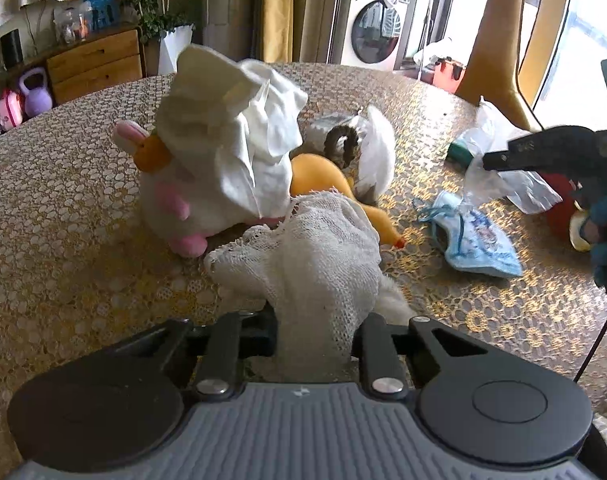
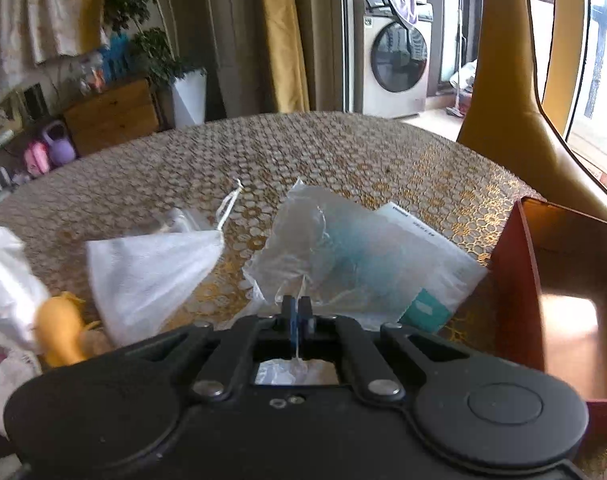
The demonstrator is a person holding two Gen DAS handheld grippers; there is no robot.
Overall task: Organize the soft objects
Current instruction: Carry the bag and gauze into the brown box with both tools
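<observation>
Fingers of the left gripper [image 1: 313, 334] were clamped on a white gauze cloth [image 1: 319, 256], which bulged up toward 12 o'clock over the patterned table [image 1: 63, 240]. Beyond it at 11 o'clock sat a plush bunny [image 1: 175, 204] draped with white fabric [image 1: 231, 136]. Pinched tight, the right gripper [image 2: 298, 314] held a clear plastic bag [image 2: 327, 240]; a red box [image 2: 563, 292] stood at 3 o'clock, a white drawstring pouch [image 2: 151, 272] at 10 o'clock.

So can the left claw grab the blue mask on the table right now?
Probably not yet. The left claw is already full, shut on a white mesh cloth. The blue mask lies uncovered on the table, so the way is free once the cloth is dropped.
</observation>
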